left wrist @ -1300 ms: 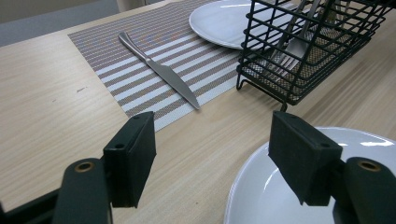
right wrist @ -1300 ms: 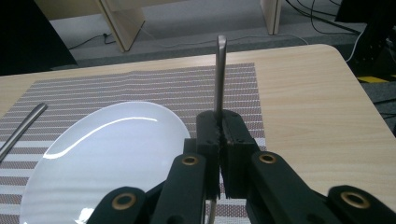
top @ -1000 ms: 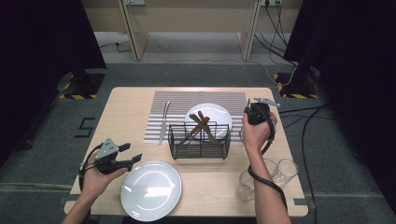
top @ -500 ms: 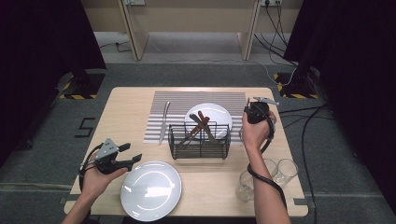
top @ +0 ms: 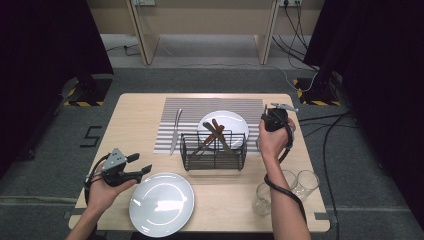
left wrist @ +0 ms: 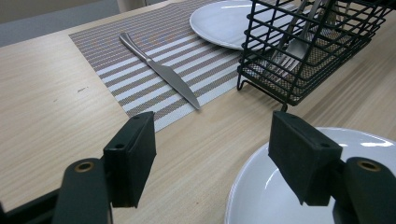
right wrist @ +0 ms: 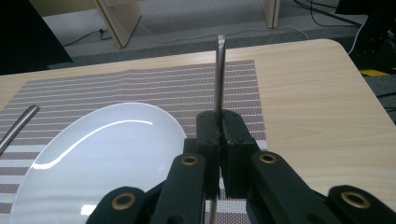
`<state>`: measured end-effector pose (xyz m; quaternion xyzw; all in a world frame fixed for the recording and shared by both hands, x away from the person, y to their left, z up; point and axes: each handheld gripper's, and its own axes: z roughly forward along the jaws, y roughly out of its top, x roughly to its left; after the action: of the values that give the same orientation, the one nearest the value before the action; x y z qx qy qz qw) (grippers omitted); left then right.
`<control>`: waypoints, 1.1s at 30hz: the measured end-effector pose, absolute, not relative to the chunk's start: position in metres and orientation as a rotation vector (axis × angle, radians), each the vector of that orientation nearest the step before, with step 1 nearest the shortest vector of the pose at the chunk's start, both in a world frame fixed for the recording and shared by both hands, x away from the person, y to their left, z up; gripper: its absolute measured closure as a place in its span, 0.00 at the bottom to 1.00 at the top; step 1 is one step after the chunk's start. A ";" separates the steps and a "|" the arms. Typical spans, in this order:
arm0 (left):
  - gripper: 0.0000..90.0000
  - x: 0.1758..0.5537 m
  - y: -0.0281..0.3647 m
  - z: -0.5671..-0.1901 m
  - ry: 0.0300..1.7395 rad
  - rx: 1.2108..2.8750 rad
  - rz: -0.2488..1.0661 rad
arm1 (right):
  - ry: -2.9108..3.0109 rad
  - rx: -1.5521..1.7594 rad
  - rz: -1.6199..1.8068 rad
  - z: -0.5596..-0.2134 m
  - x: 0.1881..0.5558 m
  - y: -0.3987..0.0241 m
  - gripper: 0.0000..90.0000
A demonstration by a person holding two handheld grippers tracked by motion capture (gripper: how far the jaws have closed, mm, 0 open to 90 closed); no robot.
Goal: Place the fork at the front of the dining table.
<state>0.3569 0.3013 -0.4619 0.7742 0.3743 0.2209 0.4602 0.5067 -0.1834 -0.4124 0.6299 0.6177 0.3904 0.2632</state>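
Note:
My right gripper [right wrist: 219,135] is shut on the thin handle of a metal utensil [right wrist: 219,79], which stands upright above the jaws; its working end is hidden. It hovers at the right edge of the striped placemat [top: 200,107], beside the white plate [top: 235,122]. My right gripper [top: 267,116] stands just right of the black wire basket [top: 214,150], which holds several utensils. My left gripper [top: 145,170] is open and empty, low over the table beside the front white plate [top: 161,203]. A table knife [top: 175,131] lies on the mat's left side.
Three drinking glasses [top: 262,199] stand at the front right by the person's right forearm. Between my left gripper's fingers [left wrist: 133,158] I see bare wood, the knife [left wrist: 161,70] and the basket [left wrist: 317,46]. Cables trail across the floor at the right.

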 end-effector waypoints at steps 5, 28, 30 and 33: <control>0.35 0.357 0.301 -0.462 0.921 1.905 0.544 | 1.673 1.709 1.051 -0.413 0.509 -0.183 0.97; 0.35 0.357 0.301 -0.463 0.922 1.907 0.537 | 1.688 1.737 1.021 -0.417 0.523 -0.182 0.97; 0.35 0.357 0.301 -0.463 0.922 1.906 0.539 | 1.689 1.743 1.018 -0.417 0.525 -0.182 0.97; 0.35 0.357 0.301 -0.462 0.924 1.903 0.539 | 1.689 1.747 1.016 -0.418 0.527 -0.181 0.97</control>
<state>0.3572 0.3013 -0.4623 0.7736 0.3754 0.2192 0.4610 0.5267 -0.1809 -0.4183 0.6421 0.6207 0.3735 0.2510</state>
